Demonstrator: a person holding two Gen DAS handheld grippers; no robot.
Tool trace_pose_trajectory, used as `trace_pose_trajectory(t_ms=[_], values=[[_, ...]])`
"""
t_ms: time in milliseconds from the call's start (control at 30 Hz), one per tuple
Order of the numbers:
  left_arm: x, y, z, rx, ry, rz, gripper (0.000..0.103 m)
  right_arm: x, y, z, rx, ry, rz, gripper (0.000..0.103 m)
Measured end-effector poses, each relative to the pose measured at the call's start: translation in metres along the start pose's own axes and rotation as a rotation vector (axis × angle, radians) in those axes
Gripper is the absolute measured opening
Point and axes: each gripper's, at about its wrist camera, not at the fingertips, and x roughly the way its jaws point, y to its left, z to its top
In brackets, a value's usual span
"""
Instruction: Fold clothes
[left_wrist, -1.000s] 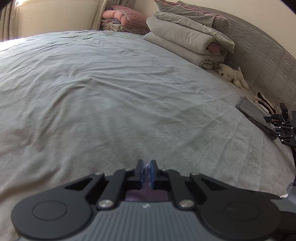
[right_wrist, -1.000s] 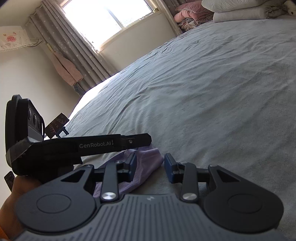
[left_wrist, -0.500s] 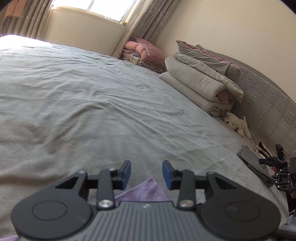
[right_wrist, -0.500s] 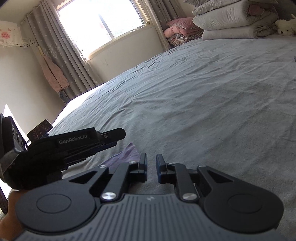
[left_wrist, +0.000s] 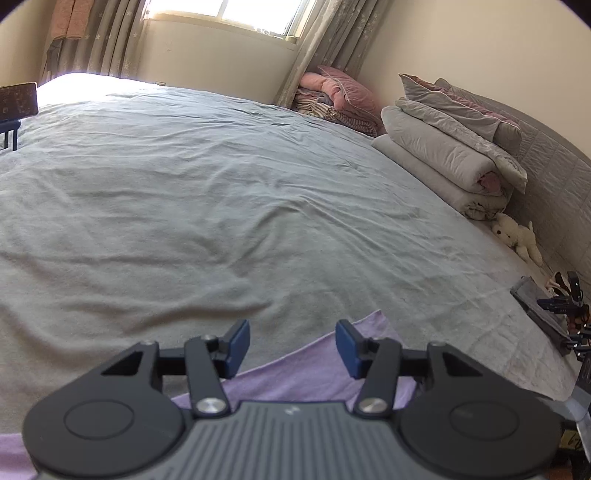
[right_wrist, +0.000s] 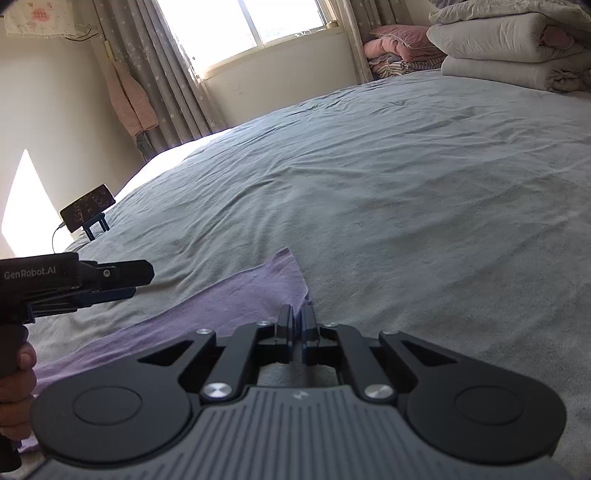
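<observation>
On the grey bedspread (left_wrist: 229, 206) we see a lilac cloth (right_wrist: 236, 291) lying flat at the near edge. Our left gripper (left_wrist: 291, 347) has just been opening and stands apart above it, holding nothing; our right gripper (right_wrist: 297, 325), just closing, pinches the cloth's corner edge.

I read "GenRobot.AI" in white letters on the black body of the left gripper (right_wrist: 110, 284), seen from the right wrist view. I find no other legible text.
</observation>
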Motion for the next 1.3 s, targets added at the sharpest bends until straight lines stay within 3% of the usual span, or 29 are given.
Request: trace_pose_trajectory(t_ms=[33,267,333,367,767,1000,1300], values=[[-0.010,0.007,-0.002,0.003,0.002,0.024,0.055,-0.002,0.002,0.001,-0.021,-0.009,-0.002,0.019],[-0.070,0.050,-0.014,0.037,0.010,0.186,0.058,-0.010,0.026,-0.001,-0.172,0.014,0.052,0.022],[-0.084,0.062,-0.018,0.029,0.018,0.214,0.060,-0.011,0.033,-0.002,-0.196,0.022,0.067,0.041],[-0.091,0.068,-0.019,0.025,0.024,0.228,0.060,-0.011,0.036,-0.002,-0.205,0.026,0.077,0.043],[-0.150,0.119,-0.037,0.092,0.071,0.314,0.060,-0.008,0.099,0.002,-0.362,0.089,0.207,0.044],[-0.165,0.169,-0.042,0.125,0.094,0.361,0.060,0.009,0.148,0.002,-0.484,0.114,0.368,0.044],[-0.170,0.219,-0.054,0.093,0.087,0.341,0.052,0.049,0.202,-0.020,-0.650,0.177,0.485,0.044]])
